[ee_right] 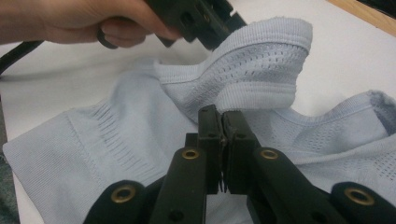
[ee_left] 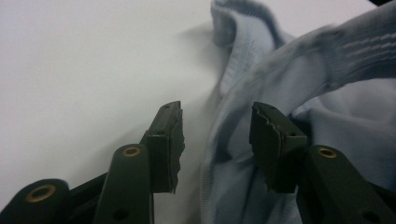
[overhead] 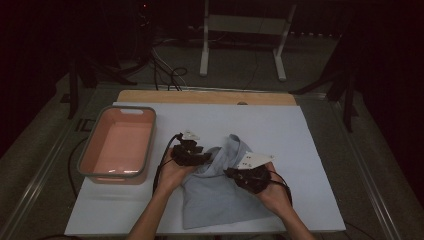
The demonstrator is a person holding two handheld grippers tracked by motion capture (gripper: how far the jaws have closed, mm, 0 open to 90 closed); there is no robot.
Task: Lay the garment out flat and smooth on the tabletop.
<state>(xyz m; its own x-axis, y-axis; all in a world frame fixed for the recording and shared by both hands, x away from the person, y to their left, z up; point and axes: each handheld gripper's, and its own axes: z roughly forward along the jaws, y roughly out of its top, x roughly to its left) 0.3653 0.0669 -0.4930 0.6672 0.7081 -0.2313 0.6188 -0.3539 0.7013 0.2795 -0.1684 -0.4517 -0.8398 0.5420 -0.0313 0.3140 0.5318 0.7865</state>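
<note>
Mid-fold on a pale blue top lying on the worktop: right tongs pressed together, seemingly pinching a fold; left tongs spread astride the hem, not yet gripping. Next: close left, lift together. Pink bin sits left, well clear.

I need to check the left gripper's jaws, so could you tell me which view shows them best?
The left gripper view: the left gripper stands open, a fold of the light blue garment between its pads. The high view shows its body from above; the right gripper view shows it against a raised fold.
</note>
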